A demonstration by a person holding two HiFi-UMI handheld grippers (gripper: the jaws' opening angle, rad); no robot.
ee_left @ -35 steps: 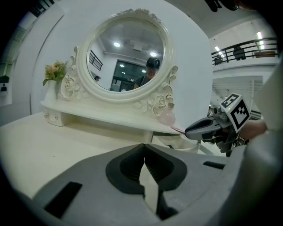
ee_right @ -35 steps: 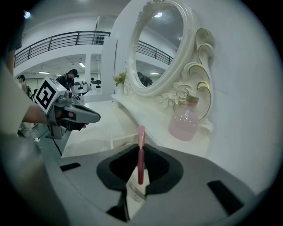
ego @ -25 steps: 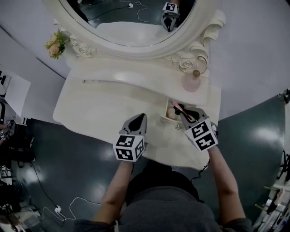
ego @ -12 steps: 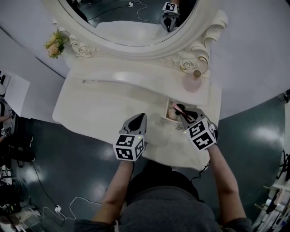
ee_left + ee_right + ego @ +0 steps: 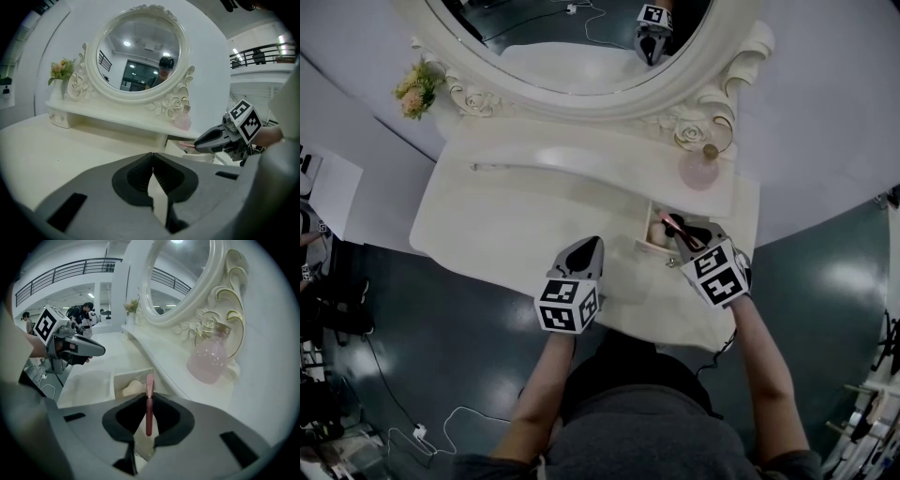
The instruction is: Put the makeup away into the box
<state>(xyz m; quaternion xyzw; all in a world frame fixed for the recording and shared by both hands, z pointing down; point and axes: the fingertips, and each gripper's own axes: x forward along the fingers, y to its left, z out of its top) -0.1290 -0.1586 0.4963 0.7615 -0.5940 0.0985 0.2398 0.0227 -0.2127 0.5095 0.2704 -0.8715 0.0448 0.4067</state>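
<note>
A small open white box (image 5: 645, 246) stands on the vanity table (image 5: 506, 225) at the right, with a beige round item (image 5: 133, 387) inside. My right gripper (image 5: 684, 236) hovers over the box, shut on a slim pink makeup stick (image 5: 149, 401) whose tip pokes out past the jaws above the box wall (image 5: 123, 377). My left gripper (image 5: 591, 244) hangs over the table's front edge, left of the box, shut with nothing in it (image 5: 151, 171). In the left gripper view, the right gripper (image 5: 211, 139) shows at the right.
A large oval mirror (image 5: 572, 47) in an ornate frame rises behind the table. A pink perfume bottle (image 5: 698, 169) stands on the raised shelf just behind the box. A flower bunch (image 5: 414, 91) sits at the shelf's far left. Dark floor surrounds the table.
The right gripper has shifted very slightly over the box with the pink stick still in it. The left gripper has not moved.
</note>
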